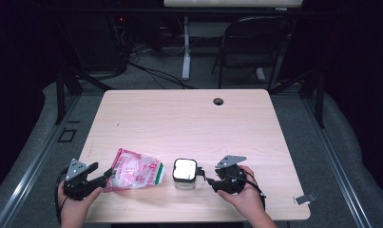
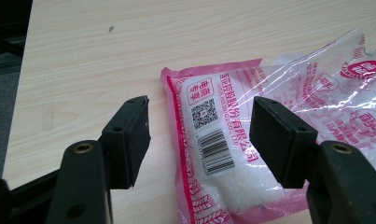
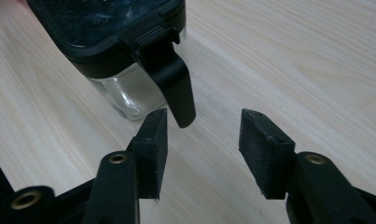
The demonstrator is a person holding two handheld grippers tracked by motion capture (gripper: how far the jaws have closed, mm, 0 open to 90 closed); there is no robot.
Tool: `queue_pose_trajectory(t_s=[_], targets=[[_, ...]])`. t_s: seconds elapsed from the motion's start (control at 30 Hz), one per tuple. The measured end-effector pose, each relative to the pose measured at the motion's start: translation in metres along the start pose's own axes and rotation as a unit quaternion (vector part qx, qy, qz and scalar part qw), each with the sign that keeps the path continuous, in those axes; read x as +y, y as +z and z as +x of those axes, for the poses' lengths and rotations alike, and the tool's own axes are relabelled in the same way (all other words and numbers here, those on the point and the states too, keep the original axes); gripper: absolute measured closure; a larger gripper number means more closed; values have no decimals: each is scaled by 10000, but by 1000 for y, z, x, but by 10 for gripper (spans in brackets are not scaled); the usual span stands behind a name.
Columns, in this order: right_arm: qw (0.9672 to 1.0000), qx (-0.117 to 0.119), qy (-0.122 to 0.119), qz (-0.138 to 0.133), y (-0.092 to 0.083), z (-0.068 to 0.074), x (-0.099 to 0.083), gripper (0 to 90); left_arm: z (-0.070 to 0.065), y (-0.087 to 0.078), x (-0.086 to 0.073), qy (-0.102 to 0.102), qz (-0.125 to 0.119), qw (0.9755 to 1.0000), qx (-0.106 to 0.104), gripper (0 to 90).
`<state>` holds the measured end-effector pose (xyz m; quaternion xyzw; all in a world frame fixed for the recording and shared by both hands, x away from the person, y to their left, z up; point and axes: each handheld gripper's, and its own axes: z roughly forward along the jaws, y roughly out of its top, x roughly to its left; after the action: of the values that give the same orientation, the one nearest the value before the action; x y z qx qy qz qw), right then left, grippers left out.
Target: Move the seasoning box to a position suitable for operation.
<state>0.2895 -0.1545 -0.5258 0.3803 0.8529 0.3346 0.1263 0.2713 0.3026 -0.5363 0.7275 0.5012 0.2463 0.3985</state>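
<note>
Down at the lower left of the high view, the left tool point(image 1: 105, 179) stands wide, its jaws astride the bag's point(image 1: 134, 169) corner without pressing it. Right of the bag sits the jar point(image 1: 185, 173) on the desk point(image 1: 189, 118); the right tool point(image 1: 207, 179), wide, holds nothing beside its latch point(image 3: 175, 88).

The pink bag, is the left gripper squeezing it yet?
No, in the left gripper view the pads stand apart on either side of the pink bag, and neither touches it.
</note>
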Motion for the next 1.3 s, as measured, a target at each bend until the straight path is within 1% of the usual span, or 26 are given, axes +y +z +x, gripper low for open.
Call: queue_pose_trajectory(t_s=[0.03, 0.07, 0.1, 0.13, 0.2, 0.23, 0.27, 0.33, 0.37, 0.4, 0.43, 0.47, 0.5, 0.53, 0.67, 0.7, 0.73, 0.77, 0.8, 0.93, 0.97, 1.03, 1.1, 1.27, 1.3], targets=[[10000, 39, -9, 46, 4, 2, 2, 543, 0, -2, 0, 16, 26, 10000, 9, 380], [10000, 39, -9, 46, 4, 2, 2, 543, 0, -2, 0, 16, 26, 10000, 9, 380], [10000, 62, -5, 66, 10, 4, 3, 560, 0, -2, -1, 4, -12, 10000, 19, 380], [9999, 58, -9, 119, 12, 5, 3, 567, 1, -3, -1, 2, -14, 10000, 21, 381], [9999, 51, -24, 136, 15, 6, 4, 573, 1, -4, -1, 4, 2, 10000, 32, 381], [9998, 40, -33, 203, 20, 8, 4, 582, 2, -5, -2, 1, 4, 10000, 44, 381], [9998, 47, -5, 183, 23, 9, 4, 583, 2, -5, -2, -1, -2, 10000, 49, 381], [9998, 9, -10, 210, 25, 10, 4, 591, 2, -5, -3, -12, 5, 10000, 56, 382], [9996, -108, -70, 251, 30, 12, 3, 608, 2, -5, -3, -24, 1, 10000, 64, 381], [9997, -89, -26, 210, 32, 13, 2, 621, 2, -5, -3, -25, -14, 10000, 80, 381], [9996, -132, -15, 247, 33, 13, 1, 628, 3, -6, -4, -26, 1, 10000, 69, 381], [9996, -132, -15, 247, 33, 13, 1, 628, 3, -6, -4, -26, 1, 10000, 69, 382], [9996, -128, 17, 266, 37, 14, 0, 635, 4, -6, -4, -34, -3, 10000, 74, 382], [9996, -145, 40, 232, 39, 14, 0, 637, 4, -6, -5, -34, -1, 10000, 70, 383], [9995, -159, 40, 262, 43, 15, 1, 655, 5, -7, -5, -42, 18, 9999, 92, 383], [9996, -168, 43, 223, 44, 15, 1, 661, 5, -7, -5, -46, 21, 9999, 90, 383], [9996, -150, 61, 252, 44, 15, 1, 665, 5, -8, -6, -43, 21, 9999, 92, 383], [9996, -118, 92, 222, 45, 16, 1, 671, 5, -7, -6, -40, -4, 9999, 108, 383], [9995, -142, 85, 264, 46, 16, 2, 676, 5, -8, -6, -39, 17, 9999, 102, 383], [9996, -112, 89, 230, 48, 17, 2, 705, 6, -9, -7, -53, 15, 9999, 120, 383], [9996, -147, 43, 243, 47, 17, 3, 735, 6, -9, -7, -42, 16, 9999, 131, 383], [9996, -142, 38, 255, 47, 16, 2, 735, 6, -10, -8, -51, 21, 9999, 136, 383], [9996, -85, 60, 266, 47, 15, 2, 735, 7, -10, -8, -58, 51, 9999, 141, 383], [9995, -40, -56, 314, 45, 14, 2, 740, 8, -10, -8, -53, 43, 9999, 145, 383], [9993, -18, -142, 337, 44, 14, 2, 741, 8, -11, -8, -52, 44, 9999, 146, 383]])
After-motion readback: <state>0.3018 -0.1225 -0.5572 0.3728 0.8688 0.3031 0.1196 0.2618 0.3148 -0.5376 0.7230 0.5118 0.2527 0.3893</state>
